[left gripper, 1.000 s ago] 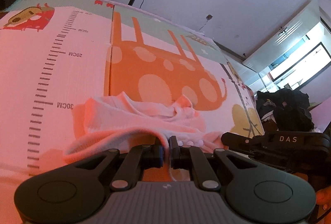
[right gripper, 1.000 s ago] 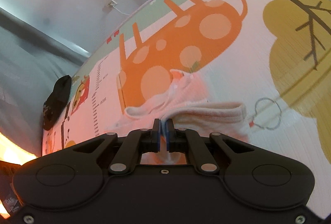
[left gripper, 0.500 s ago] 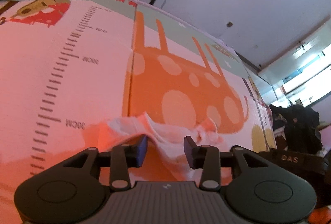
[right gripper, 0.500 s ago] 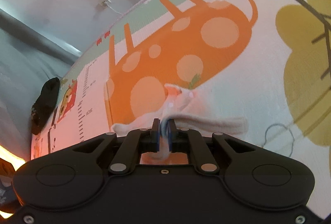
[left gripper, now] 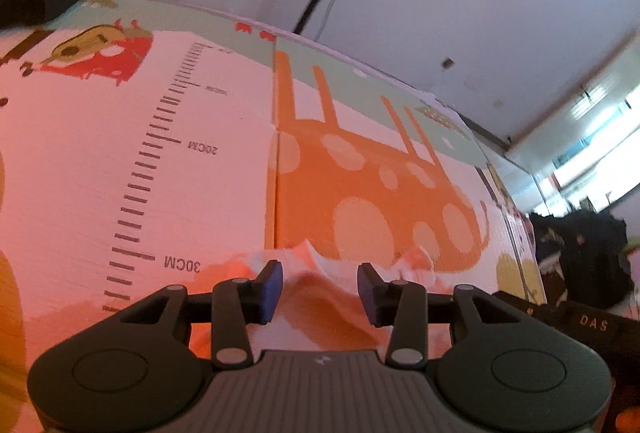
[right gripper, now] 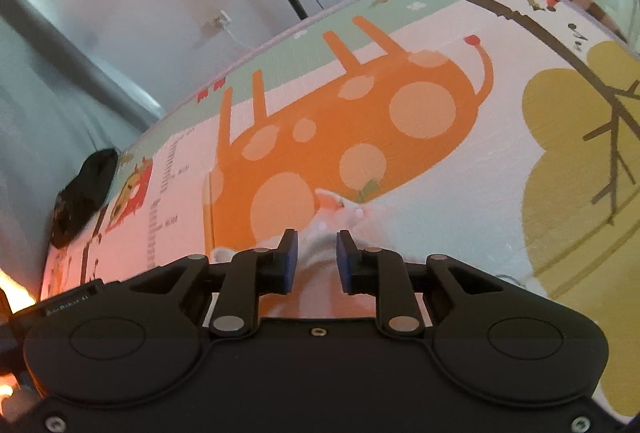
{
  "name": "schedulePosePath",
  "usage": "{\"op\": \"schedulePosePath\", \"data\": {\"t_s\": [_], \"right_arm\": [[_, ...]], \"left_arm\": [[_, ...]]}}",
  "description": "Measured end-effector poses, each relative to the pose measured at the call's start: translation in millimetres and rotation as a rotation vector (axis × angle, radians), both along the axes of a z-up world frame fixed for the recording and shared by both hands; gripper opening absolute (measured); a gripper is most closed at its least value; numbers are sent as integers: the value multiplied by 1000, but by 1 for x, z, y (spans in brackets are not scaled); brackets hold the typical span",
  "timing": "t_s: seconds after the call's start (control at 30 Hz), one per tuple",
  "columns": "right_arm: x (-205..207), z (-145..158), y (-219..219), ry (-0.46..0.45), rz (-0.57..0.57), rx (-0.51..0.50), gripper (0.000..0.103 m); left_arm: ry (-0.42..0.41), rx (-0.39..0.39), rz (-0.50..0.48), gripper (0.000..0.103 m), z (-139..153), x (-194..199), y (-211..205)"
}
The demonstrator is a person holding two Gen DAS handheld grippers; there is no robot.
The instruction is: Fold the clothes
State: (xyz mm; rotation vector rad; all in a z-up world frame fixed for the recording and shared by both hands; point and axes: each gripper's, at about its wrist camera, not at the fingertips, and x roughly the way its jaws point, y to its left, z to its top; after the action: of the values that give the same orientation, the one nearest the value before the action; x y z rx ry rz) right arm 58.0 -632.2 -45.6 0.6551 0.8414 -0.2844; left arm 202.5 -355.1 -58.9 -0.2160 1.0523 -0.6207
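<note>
Garment: small pale pink-white garment point(left gripper: 320, 297), bunched and creased, lying on the play mat point(left gripper: 120, 161) at the lower edge of the orange spotted animal print point(left gripper: 360, 193), beside the printed ruler point(left gripper: 148, 185).
Left tool point(left gripper: 320, 291): jaws apart, blue pads clear of the cloth, which lies under the gap; holding nothing.
Right tool point(right gripper: 317, 261): jaws opening, a narrow gap; a fold of the garment sits between the pads, apparently unpressed.
Background: dark bundle point(left gripper: 580, 257) at far right.
</note>
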Motion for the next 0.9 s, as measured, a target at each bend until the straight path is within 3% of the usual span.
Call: {"op": "schedulePosePath", "data": {"t_s": [0.4, 0.57, 0.73, 0.9], "right_arm": [[-22, 4, 32, 19, 115, -36, 15], [-15, -5, 45, 50, 150, -55, 12], [3, -15, 53, 78, 175, -68, 11], [21, -20, 54, 80, 184, -74, 8]], "left_arm": [[-95, 56, -153, 43, 10, -49, -1], [-102, 89, -240, 42, 3, -61, -24], [-77, 56, -269, 41, -4, -59, -41], [-79, 52, -272, 30, -8, -49, -52]]}}
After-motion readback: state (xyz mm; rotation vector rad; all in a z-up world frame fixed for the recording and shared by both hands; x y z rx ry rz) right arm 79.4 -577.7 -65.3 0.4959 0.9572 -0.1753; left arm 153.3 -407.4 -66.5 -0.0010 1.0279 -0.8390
